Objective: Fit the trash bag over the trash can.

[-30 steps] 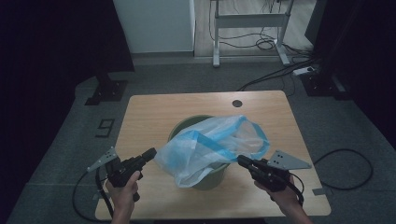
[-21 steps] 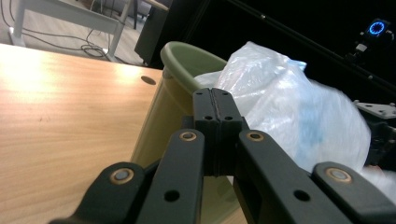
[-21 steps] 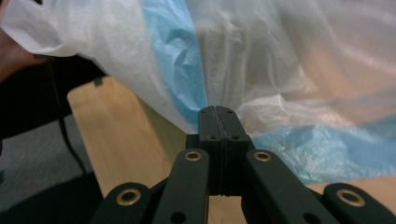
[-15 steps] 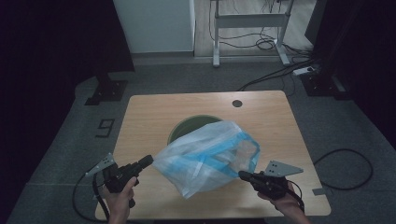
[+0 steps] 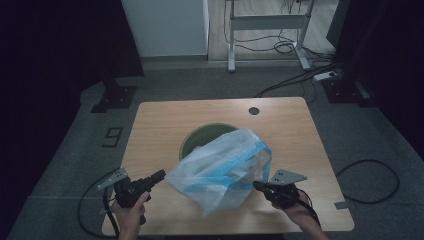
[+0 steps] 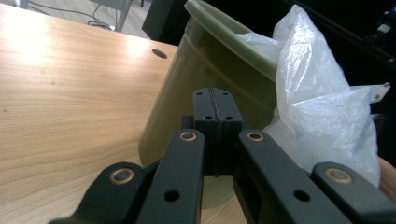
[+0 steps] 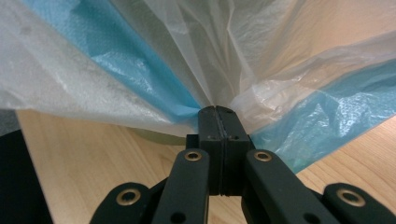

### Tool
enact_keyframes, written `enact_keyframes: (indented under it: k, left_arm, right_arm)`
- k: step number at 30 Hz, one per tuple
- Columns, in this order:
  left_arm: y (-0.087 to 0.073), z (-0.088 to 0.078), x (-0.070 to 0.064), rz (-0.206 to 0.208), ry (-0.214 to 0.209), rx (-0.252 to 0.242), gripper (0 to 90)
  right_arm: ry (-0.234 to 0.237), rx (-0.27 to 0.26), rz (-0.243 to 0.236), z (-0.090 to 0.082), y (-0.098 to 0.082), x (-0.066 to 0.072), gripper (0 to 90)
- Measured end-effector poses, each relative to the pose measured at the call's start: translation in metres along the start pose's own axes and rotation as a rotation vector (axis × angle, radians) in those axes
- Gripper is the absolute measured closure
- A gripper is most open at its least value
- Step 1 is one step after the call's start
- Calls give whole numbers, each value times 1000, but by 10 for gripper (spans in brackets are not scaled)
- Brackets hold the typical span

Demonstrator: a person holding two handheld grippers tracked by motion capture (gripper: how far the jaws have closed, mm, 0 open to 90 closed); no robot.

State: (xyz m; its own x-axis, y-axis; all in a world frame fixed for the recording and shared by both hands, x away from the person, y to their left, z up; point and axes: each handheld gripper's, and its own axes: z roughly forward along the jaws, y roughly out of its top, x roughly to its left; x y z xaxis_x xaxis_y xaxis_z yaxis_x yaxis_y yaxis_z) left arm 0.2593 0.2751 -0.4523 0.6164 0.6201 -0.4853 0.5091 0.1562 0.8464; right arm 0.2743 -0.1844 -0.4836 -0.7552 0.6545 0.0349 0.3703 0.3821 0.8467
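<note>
A: Where does the plastic bag (image 5: 222,172) sit?

B: Stretched between the two hands over the near half of the table (image 5: 160,120), its far edge draped against the rim of the green bin (image 5: 192,140). It isn't over the rim all round; most of the film hangs in front of the bin, toward the person.

A: And the tongs?

B: The right gripper (image 7: 218,112) has its jaws pressed together on a gathered fold of the bag, blue band and clear film pinched at the tips. The left gripper (image 6: 217,95) is pressed together too, pointing at the bin wall. From above, its tip meets the bag's left corner, but I can't make out film between the pads in its own view, so that hold is probably only a thin edge.

A: How would you do this step well?

B: I'd judge the aim is seating the mouth over the rim. Keep both pinches firm, hold the opening taut and level, carry it past the far lip, then lower evenly. Pull gently, since thin film tears or slips from a shallow grip.
</note>
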Motion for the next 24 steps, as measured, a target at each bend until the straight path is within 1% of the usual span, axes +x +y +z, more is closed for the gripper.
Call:
enact_keyframes:
  k: [2,4,5,6,7,10,12,13,14,16,17,19,23,24]
  left_arm:
    - [1,-2,-4,13,-15,-3,899]
    - [3,-4,-8,27,-28,-12,897]
    - [4,-5,-10,33,-27,-21,890]
    - [6,-7,-12,38,-33,-29,841]
    - [8,-8,-13,43,-42,-31,811]
    - [15,-10,-18,64,-39,-44,708]
    - [22,-10,-21,76,-39,-56,671]
    - [26,-10,-23,82,-46,-58,656]
    - [31,-9,-25,92,-53,-54,638]
    - [41,-5,-30,120,-52,-38,613]
    - [47,-3,-33,136,-59,-22,605]
    - [55,2,-36,154,-72,1,580]
    - [68,14,-41,200,-75,53,551]
    - [72,19,-43,213,-84,69,549]
  right_arm:
    - [-9,-21,3,-1,2,1,879]
    - [-6,-45,-10,-5,5,5,837]
    - [-8,-54,-16,-8,7,6,832]
    - [-6,-62,-19,-11,9,8,832]
    - [-5,-70,-21,-13,10,9,831]
    - [-9,-86,-30,-20,13,11,817]
    - [-14,-93,-32,-23,13,11,806]
    - [-18,-96,-32,-24,14,10,801]
    - [-20,-98,-31,-24,14,10,799]
    - [-20,-98,-30,-24,14,9,796]
    - [-20,-98,-30,-24,14,9,794]
    - [-21,-96,-27,-23,14,9,792]
    - [-22,-94,-24,-21,14,8,789]
    - [-22,-94,-26,-21,15,8,788]
